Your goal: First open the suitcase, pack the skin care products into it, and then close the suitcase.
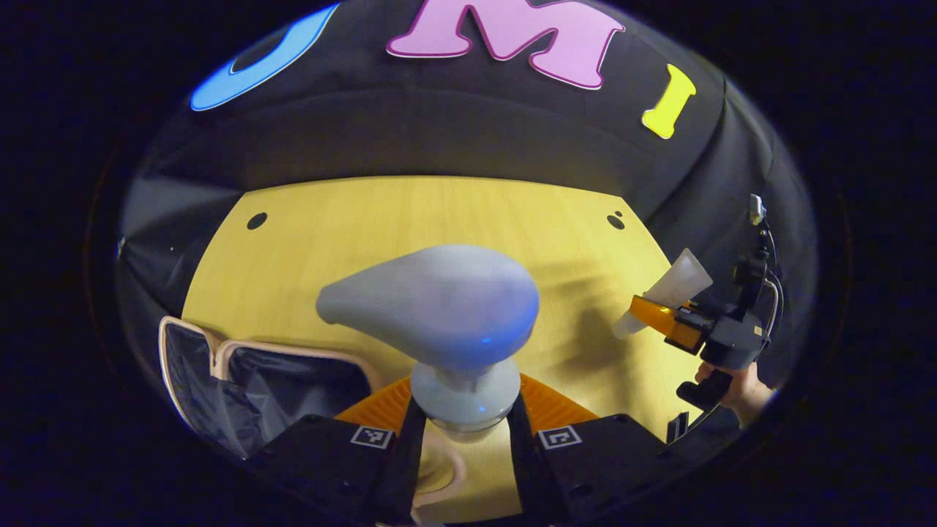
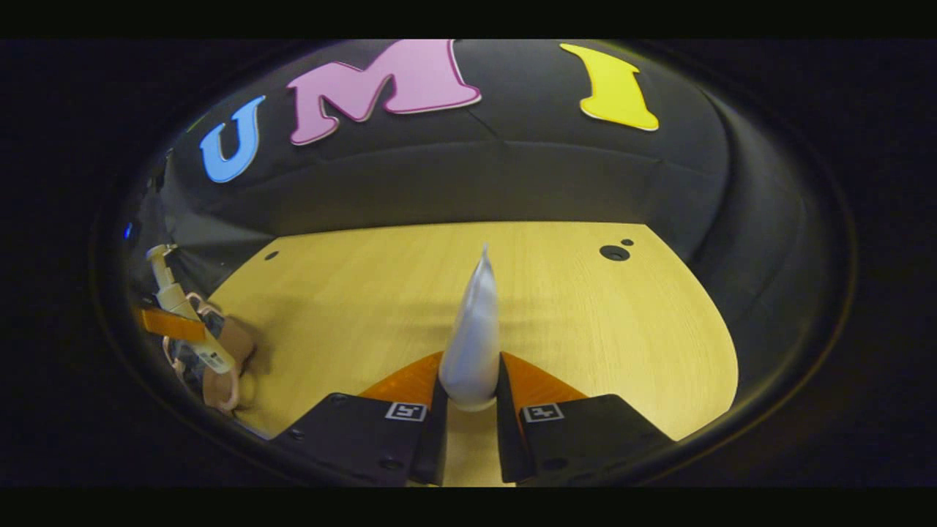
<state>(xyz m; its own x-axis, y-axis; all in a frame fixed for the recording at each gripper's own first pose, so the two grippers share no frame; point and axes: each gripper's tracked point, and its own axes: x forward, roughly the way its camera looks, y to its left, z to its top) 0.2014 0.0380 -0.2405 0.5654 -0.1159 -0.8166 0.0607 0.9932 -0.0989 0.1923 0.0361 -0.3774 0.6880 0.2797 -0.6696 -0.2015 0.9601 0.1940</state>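
In the left gripper view, my left gripper (image 1: 465, 421) is shut on the neck of a pale pump bottle (image 1: 439, 307), whose pump head looms large in the middle. The suitcase (image 1: 241, 380) lies open at the lower left, with a pink rim and dark lining. At the right, my right gripper (image 1: 677, 326) holds a white tube (image 1: 673, 285) above the table. In the right gripper view, my right gripper (image 2: 472, 399) is shut on that white tube (image 2: 476, 329), which points up and away. Far left there, the pump bottle (image 2: 172, 300) hangs over the suitcase (image 2: 219, 359).
The yellow wooden table (image 2: 571, 315) has small dark holes (image 2: 613, 252) near its far corners. Black cloth walls close it in at the back and sides. A hand (image 1: 743, 391) grips the right gripper's handle past the table's right edge.
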